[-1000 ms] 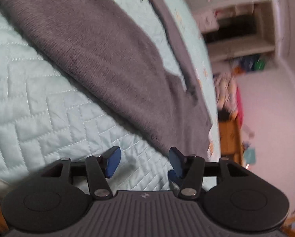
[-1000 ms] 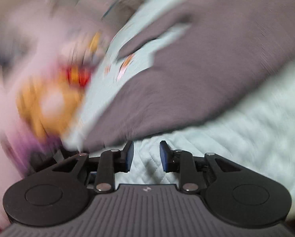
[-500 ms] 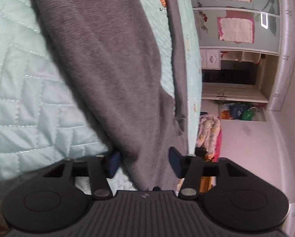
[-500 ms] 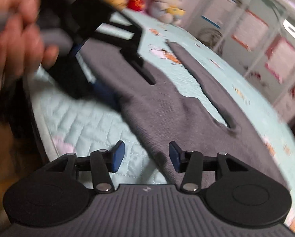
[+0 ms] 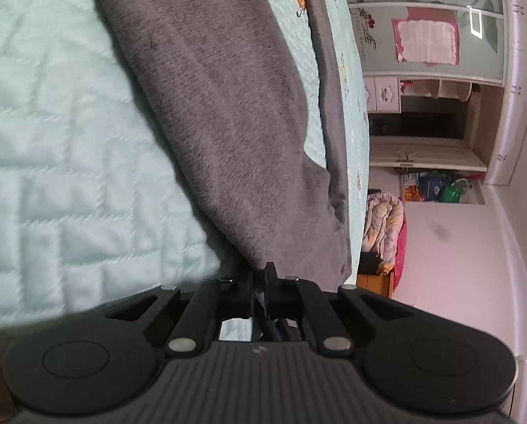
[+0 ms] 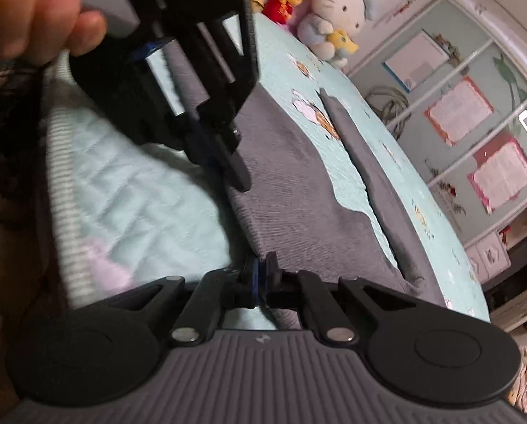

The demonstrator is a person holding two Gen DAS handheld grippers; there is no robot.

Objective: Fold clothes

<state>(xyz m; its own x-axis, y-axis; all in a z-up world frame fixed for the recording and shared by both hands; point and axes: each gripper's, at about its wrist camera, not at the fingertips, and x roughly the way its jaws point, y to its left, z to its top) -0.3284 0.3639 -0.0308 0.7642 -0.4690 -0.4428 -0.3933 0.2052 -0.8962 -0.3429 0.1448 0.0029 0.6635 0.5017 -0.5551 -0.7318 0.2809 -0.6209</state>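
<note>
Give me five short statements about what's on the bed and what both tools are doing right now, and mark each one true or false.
1. The left tool is shut on the edge of the grey garment. True.
2. The right tool hangs open above the quilt. False: its fingers are closed on the grey garment's near edge.
3. The garment lies on a pale green quilted bedspread. True.
4. The garment is already folded into a neat square. False: it still lies spread out, with one sleeve stretched away from the body.
5. A white plush cat sits at the far end of the bed. True.
</note>
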